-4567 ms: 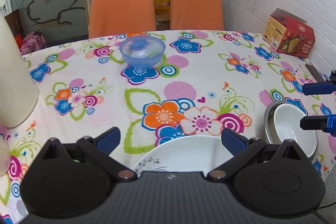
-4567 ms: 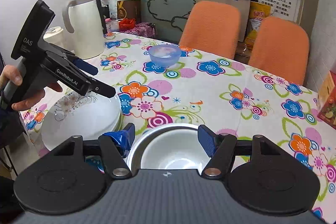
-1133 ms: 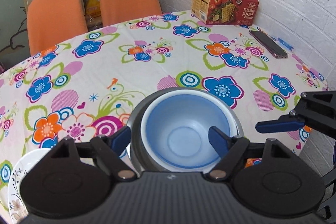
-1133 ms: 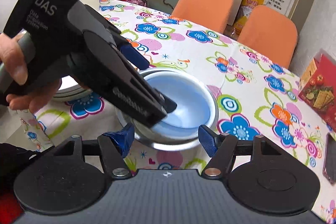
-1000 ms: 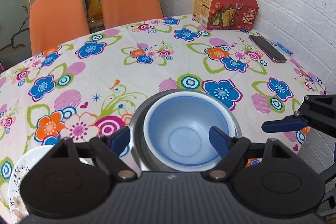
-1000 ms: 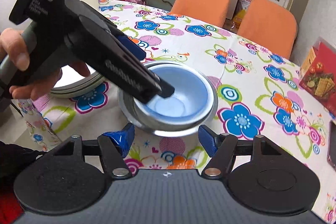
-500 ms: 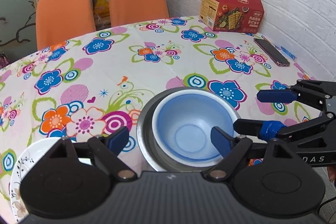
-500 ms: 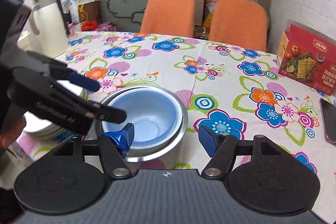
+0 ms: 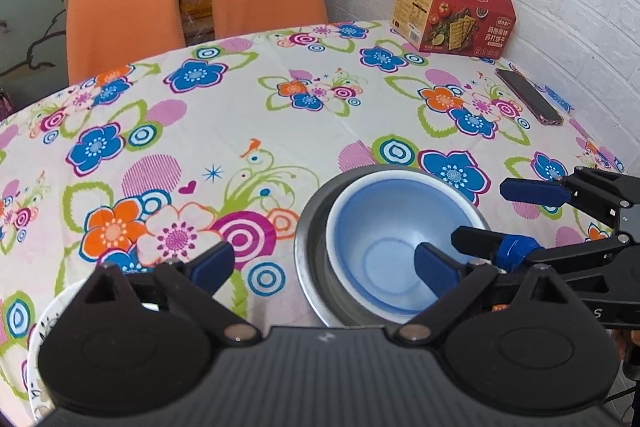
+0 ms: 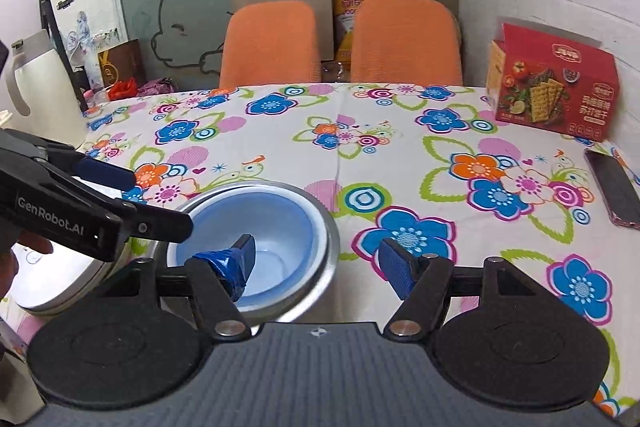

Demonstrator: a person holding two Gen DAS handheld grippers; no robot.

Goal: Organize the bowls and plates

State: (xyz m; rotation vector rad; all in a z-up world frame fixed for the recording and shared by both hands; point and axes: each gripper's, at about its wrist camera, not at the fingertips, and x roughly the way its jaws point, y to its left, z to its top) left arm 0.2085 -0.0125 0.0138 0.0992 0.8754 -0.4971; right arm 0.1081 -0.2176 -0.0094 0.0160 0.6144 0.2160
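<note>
A blue plastic bowl (image 9: 384, 243) sits nested in a white bowl inside a steel bowl (image 9: 310, 239) on the flowered table; the stack also shows in the right wrist view (image 10: 276, 227). My left gripper (image 9: 324, 267) is open and empty, its right finger over the blue bowl. My right gripper (image 10: 318, 265) is open and empty, its jaws on either side of the stack's right rim, and it shows at the right of the left wrist view (image 9: 496, 213). White plates (image 10: 48, 279) lie stacked left of the bowls, partly hidden by the left gripper (image 10: 152, 201).
A red cracker box (image 10: 556, 95) and a phone (image 10: 614, 187) lie at the right by the brick wall. Two orange chairs (image 10: 272, 43) stand behind the table. A white kettle (image 10: 36, 87) stands far left.
The blue bowl went from the far side of the table into the bowl stack. Since then both grippers have drawn back a little and the right one has swung right.
</note>
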